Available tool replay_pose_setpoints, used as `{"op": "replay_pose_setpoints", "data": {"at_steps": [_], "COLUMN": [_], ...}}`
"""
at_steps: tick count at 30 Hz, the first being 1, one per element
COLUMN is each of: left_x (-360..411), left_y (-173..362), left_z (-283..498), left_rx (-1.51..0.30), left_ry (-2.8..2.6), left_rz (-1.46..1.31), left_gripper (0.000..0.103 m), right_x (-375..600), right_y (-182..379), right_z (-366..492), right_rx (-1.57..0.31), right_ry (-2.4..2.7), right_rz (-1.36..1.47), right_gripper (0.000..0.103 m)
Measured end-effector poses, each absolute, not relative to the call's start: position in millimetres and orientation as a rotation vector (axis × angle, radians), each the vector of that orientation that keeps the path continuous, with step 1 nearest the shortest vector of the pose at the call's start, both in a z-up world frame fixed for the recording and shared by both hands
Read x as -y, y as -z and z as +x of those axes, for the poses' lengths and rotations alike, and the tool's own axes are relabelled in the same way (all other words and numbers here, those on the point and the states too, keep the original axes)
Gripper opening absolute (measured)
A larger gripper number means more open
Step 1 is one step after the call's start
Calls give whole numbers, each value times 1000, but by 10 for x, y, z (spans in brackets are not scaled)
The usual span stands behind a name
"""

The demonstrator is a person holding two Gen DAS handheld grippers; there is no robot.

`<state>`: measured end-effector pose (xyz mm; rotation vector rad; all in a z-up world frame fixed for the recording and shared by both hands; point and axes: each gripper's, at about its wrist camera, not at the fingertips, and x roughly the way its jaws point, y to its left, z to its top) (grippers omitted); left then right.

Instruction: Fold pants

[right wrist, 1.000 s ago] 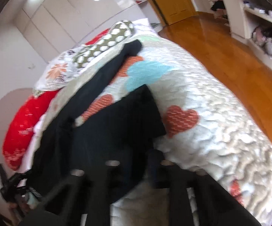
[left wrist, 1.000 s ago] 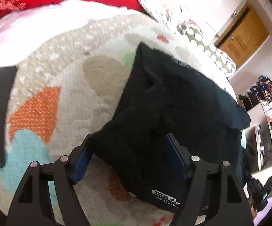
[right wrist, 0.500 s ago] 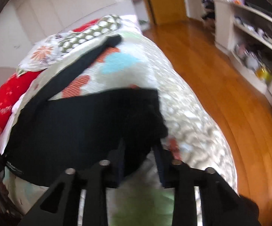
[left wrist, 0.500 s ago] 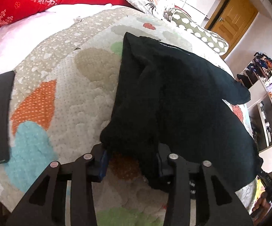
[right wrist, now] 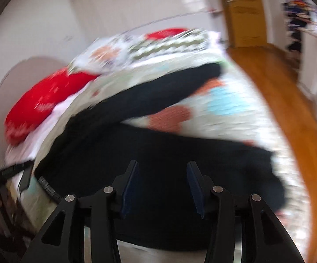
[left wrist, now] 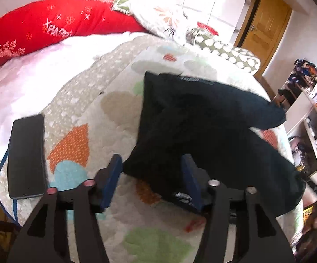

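Both hand-held grippers, left hand-held gripper (left wrist: 151, 175) and right hand-held gripper (right wrist: 162, 184), just let go, jaws opening, nothing pinched now (fold laid down, I'd say). The black pants (left wrist: 202, 127) lie doubled near the bed's (left wrist: 75, 92) foot edge.

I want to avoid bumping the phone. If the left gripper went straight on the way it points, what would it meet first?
Probably the black pants: their near edge lies between the opening fingers of the left gripper. The phone sits well off to the side.
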<state>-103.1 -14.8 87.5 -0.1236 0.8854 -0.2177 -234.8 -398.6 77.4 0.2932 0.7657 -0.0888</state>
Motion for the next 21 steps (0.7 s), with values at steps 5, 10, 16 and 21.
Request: {"op": "replay_pose_setpoints", "data": {"at_steps": [5,10,16,21], "left_x": [331,248,225,254], "left_y": [-744,-353,-356,-674], "left_z": [-938,-839,-811,-627], "left_rx": [-906,-997,-1013,-945], "left_ry": [245,171,206,256], "left_rz": [-83,-74,-93,-109], "left_gripper": [66,66,67,86], "right_x": [3506,3266,3236,3491], "right_y": [-517,-334,-286,-638], "right_z": [-1863,-1693,-1609,-1398], "right_rx": [-856,-907,-947,-868], "right_ry": [-41,-106,-146,-102], "right_rz": [232,173,116,93], "right_gripper": [47,48,52,66]}}
